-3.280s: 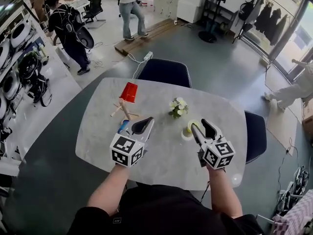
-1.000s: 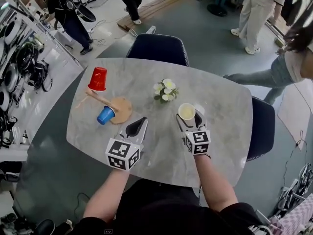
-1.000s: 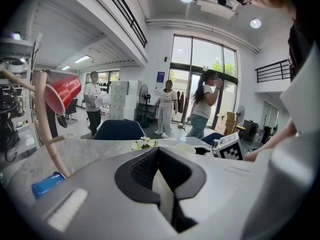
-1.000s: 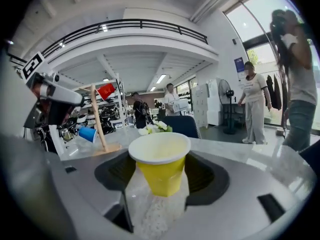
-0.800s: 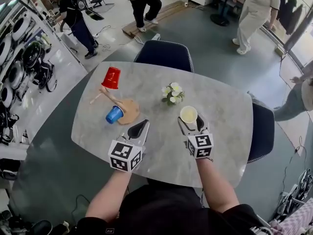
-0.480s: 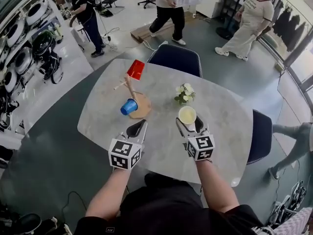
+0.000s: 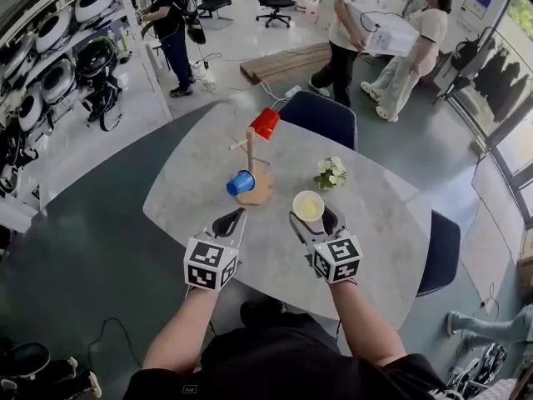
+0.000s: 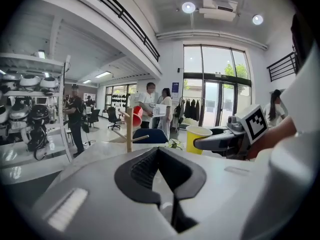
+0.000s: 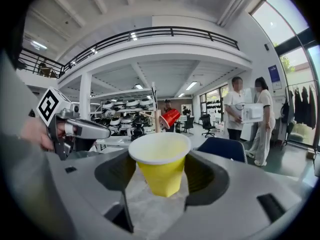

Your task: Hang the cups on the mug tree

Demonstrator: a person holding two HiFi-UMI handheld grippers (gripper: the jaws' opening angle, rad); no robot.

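The wooden mug tree (image 7: 251, 167) stands on the far left part of the grey table (image 7: 379, 215). A red cup (image 7: 265, 123) hangs on an upper peg and a blue cup (image 7: 241, 182) on a lower one. My right gripper (image 7: 310, 220) is shut on a yellow cup (image 7: 308, 205), held upright just right of the tree's base. In the right gripper view the yellow cup (image 9: 160, 166) sits between the jaws, with the red cup (image 9: 170, 118) beyond. My left gripper (image 7: 230, 222) is shut and empty, just in front of the tree; its view shows the tree (image 8: 129, 129).
A small bunch of white flowers (image 7: 331, 172) stands right of the tree. Dark blue chairs sit at the table's far side (image 7: 321, 115) and right end (image 7: 437, 252). People walk on the floor behind; shelving with round machines lines the left wall (image 7: 50, 65).
Both grippers have risen and moved forward toward the mug tree. The yellow cup stays gripped in the right one. The head view has tilted up, and the people behind have walked on.
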